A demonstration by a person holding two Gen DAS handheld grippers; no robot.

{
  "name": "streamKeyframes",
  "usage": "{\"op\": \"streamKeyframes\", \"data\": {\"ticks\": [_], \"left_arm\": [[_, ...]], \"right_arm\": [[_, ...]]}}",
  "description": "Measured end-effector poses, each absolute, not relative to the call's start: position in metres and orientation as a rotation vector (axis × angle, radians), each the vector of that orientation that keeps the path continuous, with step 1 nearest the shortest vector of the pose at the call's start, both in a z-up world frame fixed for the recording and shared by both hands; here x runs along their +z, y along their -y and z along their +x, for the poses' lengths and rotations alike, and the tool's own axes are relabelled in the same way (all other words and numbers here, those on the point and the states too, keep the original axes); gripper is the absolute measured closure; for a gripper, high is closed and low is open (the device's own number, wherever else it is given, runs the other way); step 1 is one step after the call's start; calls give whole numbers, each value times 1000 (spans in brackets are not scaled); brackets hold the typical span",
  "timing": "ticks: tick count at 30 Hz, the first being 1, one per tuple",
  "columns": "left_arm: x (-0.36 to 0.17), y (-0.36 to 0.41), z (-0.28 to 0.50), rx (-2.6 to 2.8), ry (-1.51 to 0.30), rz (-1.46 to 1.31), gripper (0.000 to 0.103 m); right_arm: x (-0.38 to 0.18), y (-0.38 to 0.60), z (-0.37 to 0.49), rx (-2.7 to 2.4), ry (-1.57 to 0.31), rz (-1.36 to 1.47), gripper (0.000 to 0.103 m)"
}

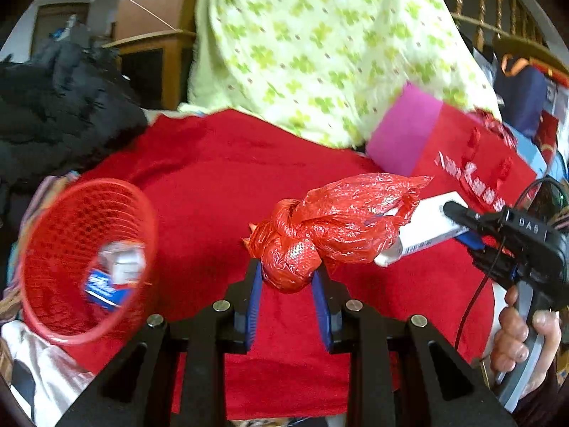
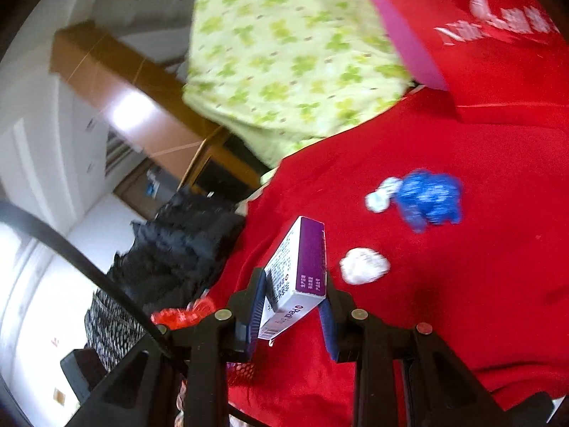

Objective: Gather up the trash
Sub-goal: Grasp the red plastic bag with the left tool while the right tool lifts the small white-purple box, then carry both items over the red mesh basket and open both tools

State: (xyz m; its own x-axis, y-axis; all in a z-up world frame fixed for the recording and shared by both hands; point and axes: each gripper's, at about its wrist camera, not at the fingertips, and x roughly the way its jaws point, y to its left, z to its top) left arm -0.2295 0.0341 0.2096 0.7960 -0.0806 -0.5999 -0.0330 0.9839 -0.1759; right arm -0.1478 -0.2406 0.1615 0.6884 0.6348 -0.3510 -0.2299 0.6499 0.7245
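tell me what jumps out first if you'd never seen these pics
The left tool grips a knotted red plastic bag above the red blanket, and the right tool clamps a white and purple carton. At far left a red mesh basket already holds trash; a blue wrapper and white wad lie loose.

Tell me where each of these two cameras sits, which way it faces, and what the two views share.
Left wrist: sits on the left gripper, looking along its fingers over the red cloth toward the red mesh basket; it grips a knotted red plastic bag, and the right gripper and hand show.
Right wrist: sits on the right gripper, tilted, gripping a white and purple box, facing a blue wrapper and a white wad.
Shared: the box, red cloth, green-patterned fabric, red gift bag.
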Motion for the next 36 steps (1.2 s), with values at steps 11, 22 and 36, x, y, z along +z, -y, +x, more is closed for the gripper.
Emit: {"op": "streamKeyframes", "data": {"ticks": [11,22,36], "left_arm": [[230,-111,-275,129,-539,-267,74],[227,-163,-301,243,-492,-332,74],[209,-203,-314,294,-518,-386,74]], "right_arm": [[195,143,-181,708,-619,486,73],[219,55,-204,832,-590,331,73],[227,-21,-215,857,-521,198,73]]}}
